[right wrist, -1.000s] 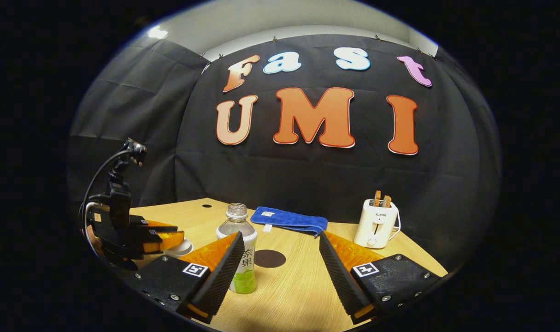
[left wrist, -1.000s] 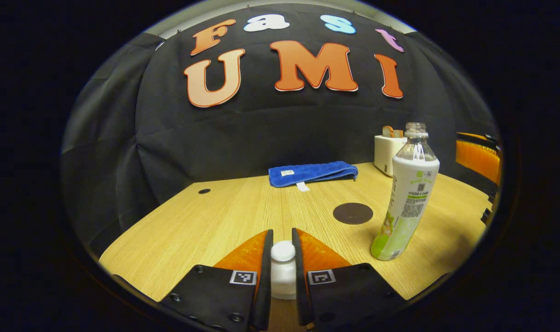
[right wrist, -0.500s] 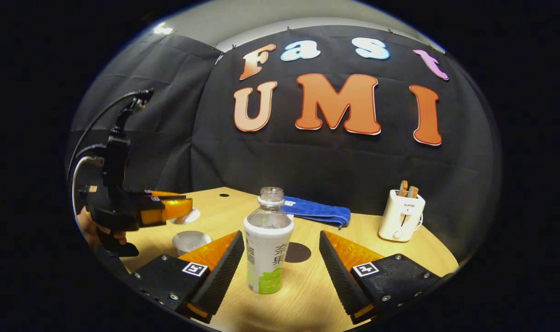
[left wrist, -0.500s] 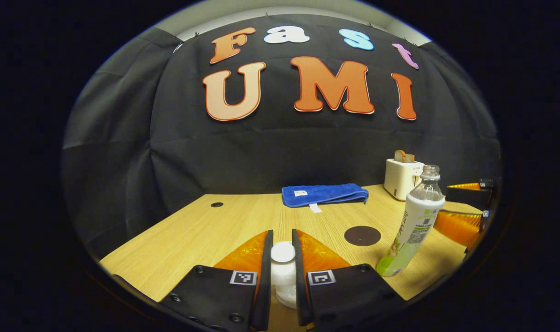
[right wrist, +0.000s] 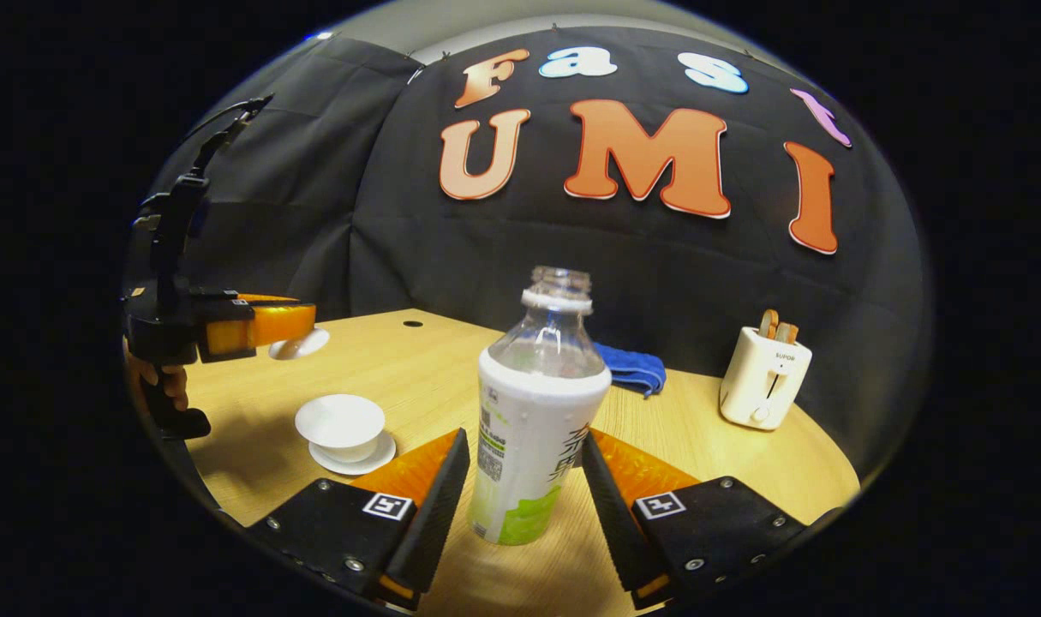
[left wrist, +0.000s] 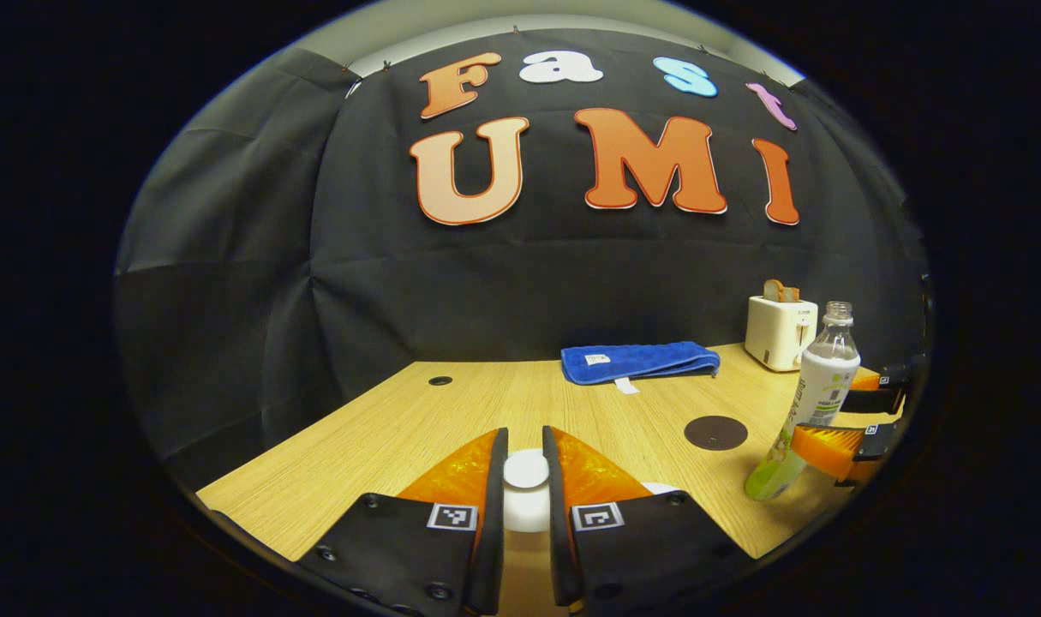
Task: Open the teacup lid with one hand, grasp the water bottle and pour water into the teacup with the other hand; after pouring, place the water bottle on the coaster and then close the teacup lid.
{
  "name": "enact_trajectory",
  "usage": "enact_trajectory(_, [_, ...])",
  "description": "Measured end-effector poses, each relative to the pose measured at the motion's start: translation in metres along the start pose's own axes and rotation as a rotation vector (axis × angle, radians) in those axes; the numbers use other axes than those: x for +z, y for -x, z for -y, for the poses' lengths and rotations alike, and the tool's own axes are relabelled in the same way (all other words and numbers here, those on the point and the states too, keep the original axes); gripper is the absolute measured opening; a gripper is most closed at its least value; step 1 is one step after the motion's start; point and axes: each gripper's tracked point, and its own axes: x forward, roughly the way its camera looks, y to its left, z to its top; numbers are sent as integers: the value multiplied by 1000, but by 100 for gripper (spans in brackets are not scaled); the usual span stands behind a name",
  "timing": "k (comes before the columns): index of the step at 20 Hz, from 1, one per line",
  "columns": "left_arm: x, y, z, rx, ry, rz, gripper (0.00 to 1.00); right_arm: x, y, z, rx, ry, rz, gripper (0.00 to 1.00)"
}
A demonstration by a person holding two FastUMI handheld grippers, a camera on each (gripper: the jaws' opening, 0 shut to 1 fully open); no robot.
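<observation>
On the wooden table (right wrist: 400, 368), your left gripper (left wrist: 525, 488) is pinching the teacup lid (left wrist: 526, 470), raised clear of the open teacup (right wrist: 342, 424). Your right gripper (right wrist: 520, 480) is bracketing the water bottle (right wrist: 533, 411), fingers apart, not yet pressing. You are likely needing to squeeze next, then lift and tip toward the teacup

On the worktop (right wrist: 400, 368): one water bottle (right wrist: 533, 420) at centre, one teacup (right wrist: 340, 426) on one saucer (right wrist: 374, 458) at 9 o'clock, one teacup lid (right wrist: 299, 344), one blue towel (right wrist: 636, 368), one toaster (right wrist: 764, 377) at 3 o'clock holding two toast slices (right wrist: 777, 325), one coaster (left wrist: 715, 433).
</observation>
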Motion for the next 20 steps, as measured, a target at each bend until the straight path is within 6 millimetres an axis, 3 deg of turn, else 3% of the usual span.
enact_trajectory(3, [-5, 2, -9, 5, 10, -4, 22, 2, -4, -4, 6, -26, -13, 68])
enact_trajectory(4, [-7, 1, -14, 9, 17, -4, 26, 3, -4, -4, 5, -32, -16, 67])
enact_trajectory(7, [-18, -1, -25, 12, 30, -24, 22, 7, -7, -2, -18, 7, -20, 61])
enact_trajectory(8, [-19, 0, -29, 15, 32, -28, 26, 8, -10, 1, -37, 44, -14, 64])
enact_trajectory(14, [-27, 7, -57, 45, 32, -30, 26, 20, -18, 11, -131, 335, 0, 64])
enact_trajectory(15, [-28, 8, -61, 49, 34, -29, 22, 21, -16, 10, -134, 389, 3, 64])
enact_trajectory(16, [-29, 8, -65, 52, 38, -28, 26, 22, -15, 8, -126, 448, 5, 64])
enact_trajectory(20, [-36, 7, -70, 49, 61, -36, 26, 30, -13, 3, -154, 745, 16, 63])
